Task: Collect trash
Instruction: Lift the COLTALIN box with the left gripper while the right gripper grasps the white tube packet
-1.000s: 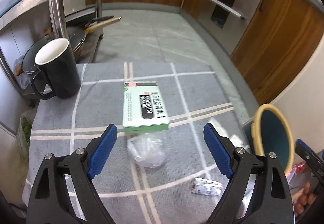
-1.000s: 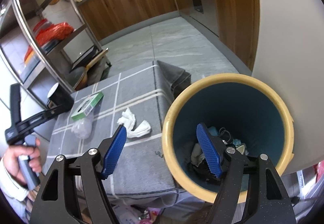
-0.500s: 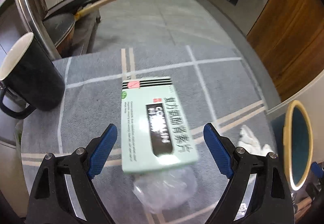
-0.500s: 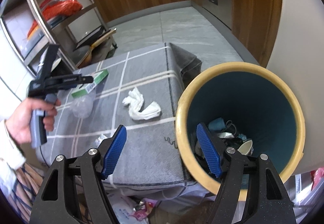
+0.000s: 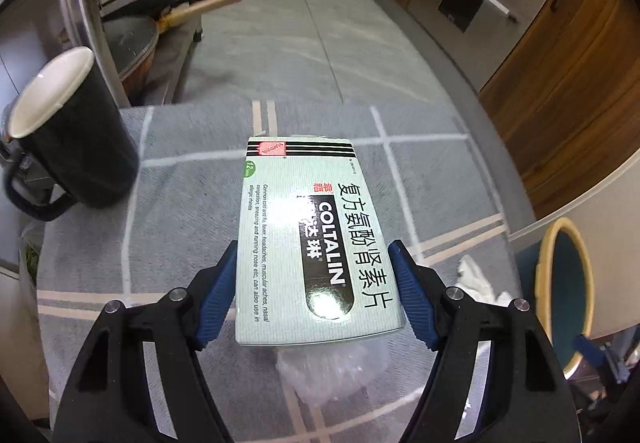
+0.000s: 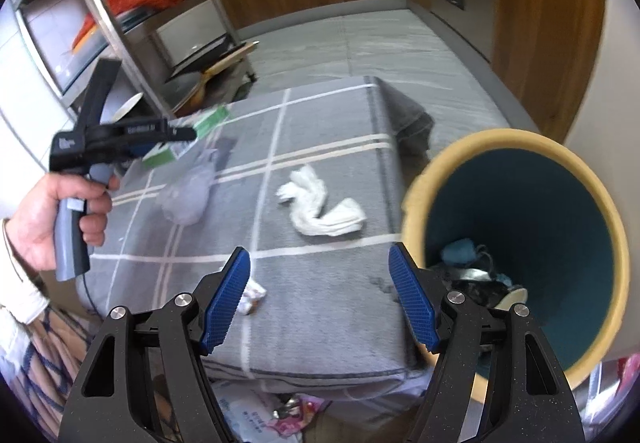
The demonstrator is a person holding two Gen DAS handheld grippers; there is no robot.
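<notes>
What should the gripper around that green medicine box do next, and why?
Probably lift the medicine box and carry it toward the bin. The left gripper has just been closing; its jaws now flank the box's sides, seemingly touching.

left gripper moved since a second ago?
Yes. The left gripper advanced over the gray cloth toward the black mug; its jaws have just been closing around the medicine box.

Green medicine box (image 5: pixel 316 243) — flat, between pads

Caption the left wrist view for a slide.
Left gripper jaws, just closing, flank the medicine box on the grey cloth.
</notes>
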